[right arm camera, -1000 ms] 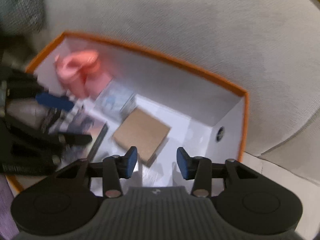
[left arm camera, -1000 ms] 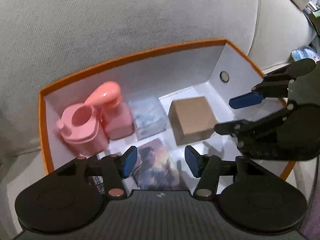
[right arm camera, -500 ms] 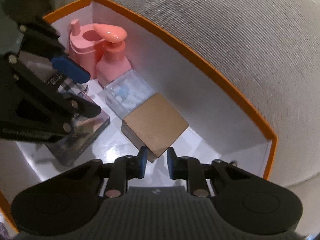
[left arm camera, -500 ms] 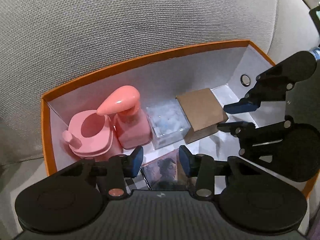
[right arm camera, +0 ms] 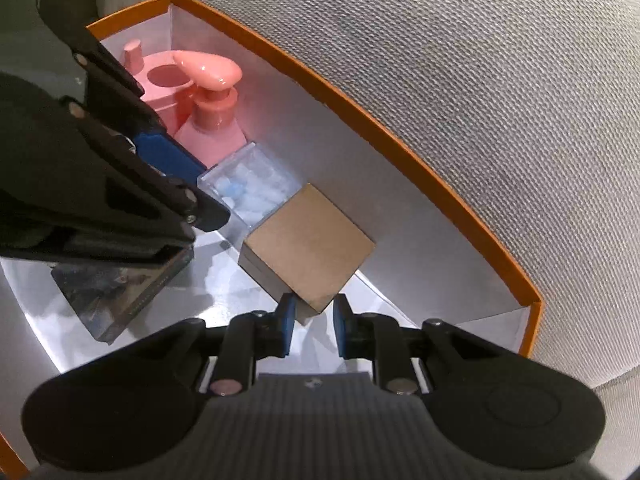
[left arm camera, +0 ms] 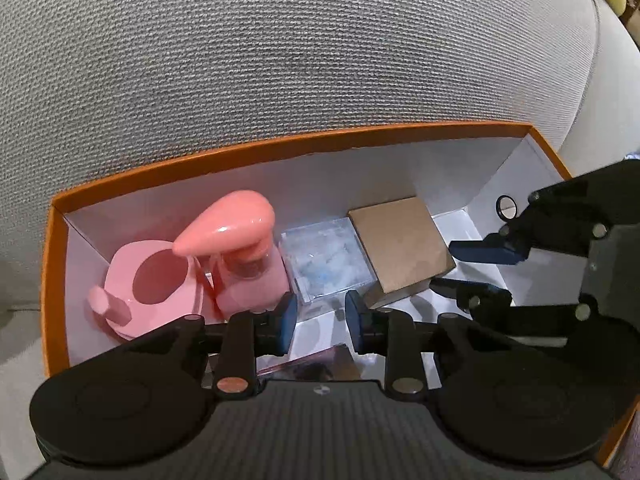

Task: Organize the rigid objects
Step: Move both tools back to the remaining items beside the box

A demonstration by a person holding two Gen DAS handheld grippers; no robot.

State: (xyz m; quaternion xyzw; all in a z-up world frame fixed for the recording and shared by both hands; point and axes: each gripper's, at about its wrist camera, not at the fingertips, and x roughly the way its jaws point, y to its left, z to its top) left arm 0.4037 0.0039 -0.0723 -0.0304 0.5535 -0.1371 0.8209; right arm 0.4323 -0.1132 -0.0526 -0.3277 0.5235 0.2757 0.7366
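Brown box (right arm camera: 308, 246) sits on the white floor of the orange bin (right arm camera: 404, 138), tilted corner-on toward the right wrist view, close to the bin's long back wall. Its near corner lies between the right gripper's (right arm camera: 314, 322) blue pads; pads narrow, and whether they press on that corner I cannot tell.

Clear case (right arm camera: 250, 188) with pale blue and white contents is just beside the brown box, touching or nearly so. Next along the back wall: pink pump bottle (right arm camera: 212, 120), upright, glossy teardrop head. Beside it in the bin's corner, a pink holder (right arm camera: 160, 80) with a round opening and a short peg.

In the left wrist view the same row reads left to right: holder (left arm camera: 148, 280), pump bottle (left arm camera: 244, 256), clear case (left arm camera: 326, 258), brown box (left arm camera: 400, 240). A small round metal fitting (left arm camera: 506, 206) is set in the bin's short end wall.

A dark flat book (right arm camera: 120, 292) with a glossy cover lies on the bin floor, partly under the left gripper (left arm camera: 320, 320). Left jaws are closing, a gap between the pads, nothing pinched; the book's edge (left arm camera: 316, 366) shows below them.

Right gripper (left arm camera: 460, 268) enters the left view from the right, over the floor beside the brown box.

Bin rests against grey woven upholstery (left arm camera: 280, 60).
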